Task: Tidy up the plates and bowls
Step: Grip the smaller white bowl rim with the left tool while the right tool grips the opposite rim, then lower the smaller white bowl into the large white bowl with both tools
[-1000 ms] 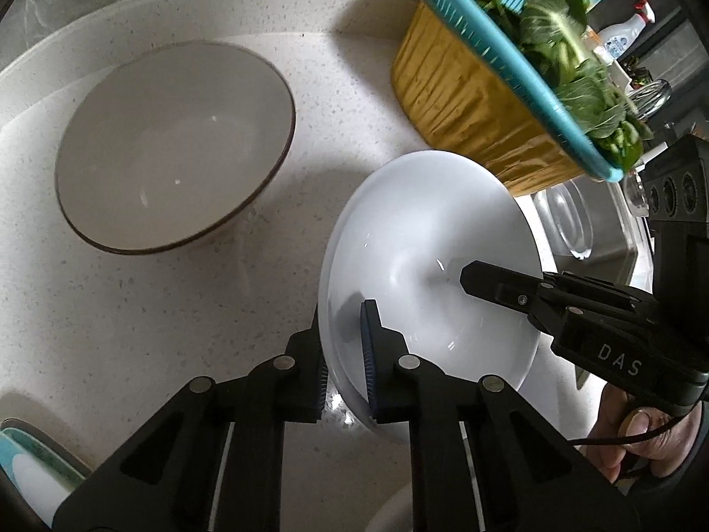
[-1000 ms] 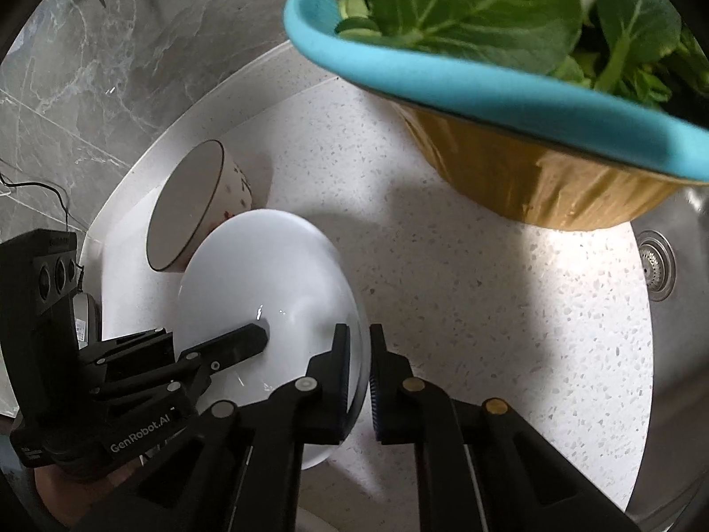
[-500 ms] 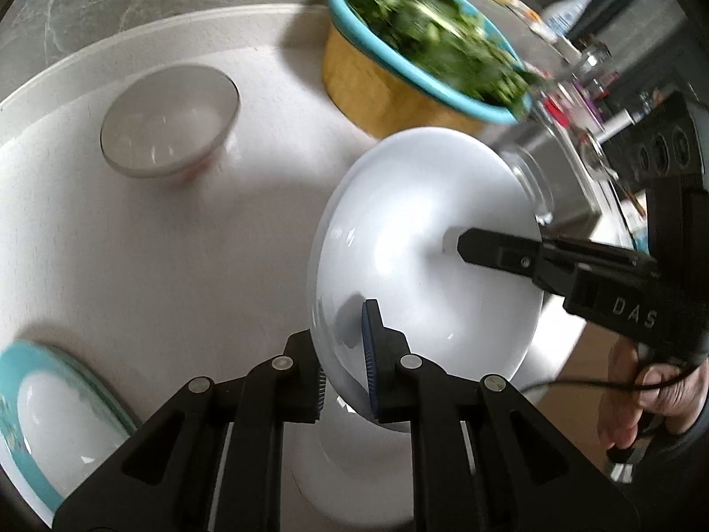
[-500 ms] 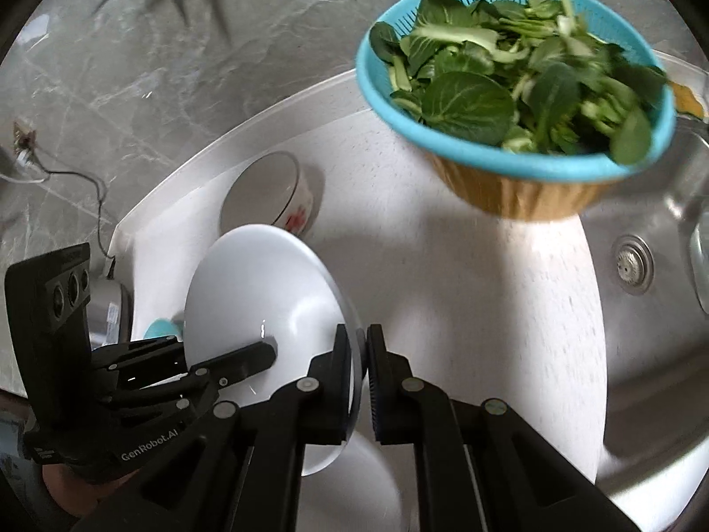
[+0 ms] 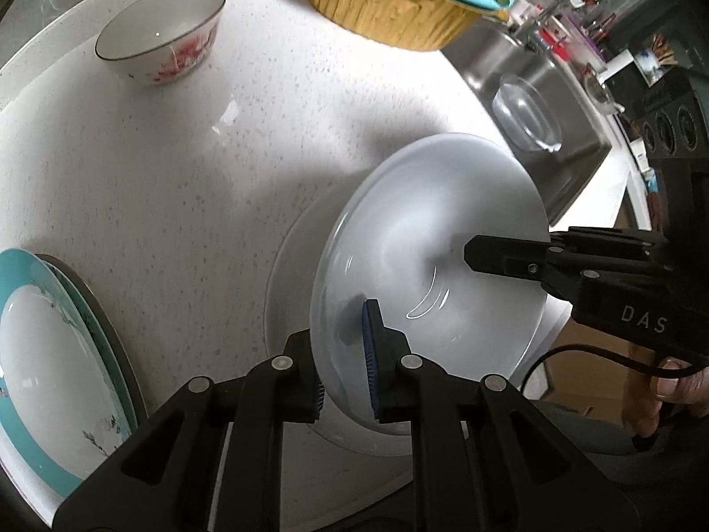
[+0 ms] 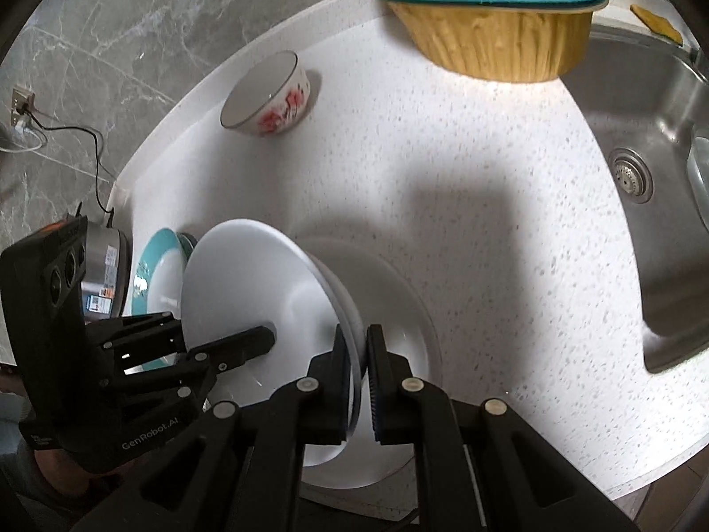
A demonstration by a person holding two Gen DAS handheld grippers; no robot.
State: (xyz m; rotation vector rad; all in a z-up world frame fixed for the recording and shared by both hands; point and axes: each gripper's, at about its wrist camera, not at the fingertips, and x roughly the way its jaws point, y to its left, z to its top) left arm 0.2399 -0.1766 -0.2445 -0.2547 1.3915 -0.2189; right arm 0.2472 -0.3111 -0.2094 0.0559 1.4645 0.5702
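Both grippers hold one white plate point(image 5: 425, 239) by opposite rims, tilted just above a second white plate point(image 5: 288, 275) lying on the counter. My left gripper point(image 5: 343, 354) is shut on the near rim. My right gripper point(image 6: 360, 381) is shut on the opposite rim of the white plate point(image 6: 248, 283), over the lower plate point(image 6: 399, 292). A floral bowl point(image 5: 164, 35) stands upright at the back left, also in the right wrist view point(image 6: 266, 97). A teal-rimmed plate point(image 5: 48, 354) lies at the left.
A yellow basket point(image 5: 390, 4) with a teal colander of greens stands at the back. A steel sink point(image 6: 642, 142) lies to the right, with a glass bowl point(image 5: 527, 111) in it. A metal pot point(image 6: 104, 261) stands left of the teal-rimmed plate point(image 6: 153, 266).
Both grippers carried the white plate back toward the counter's front edge and down over a second white plate. The floral bowl and basket now appear farther away.
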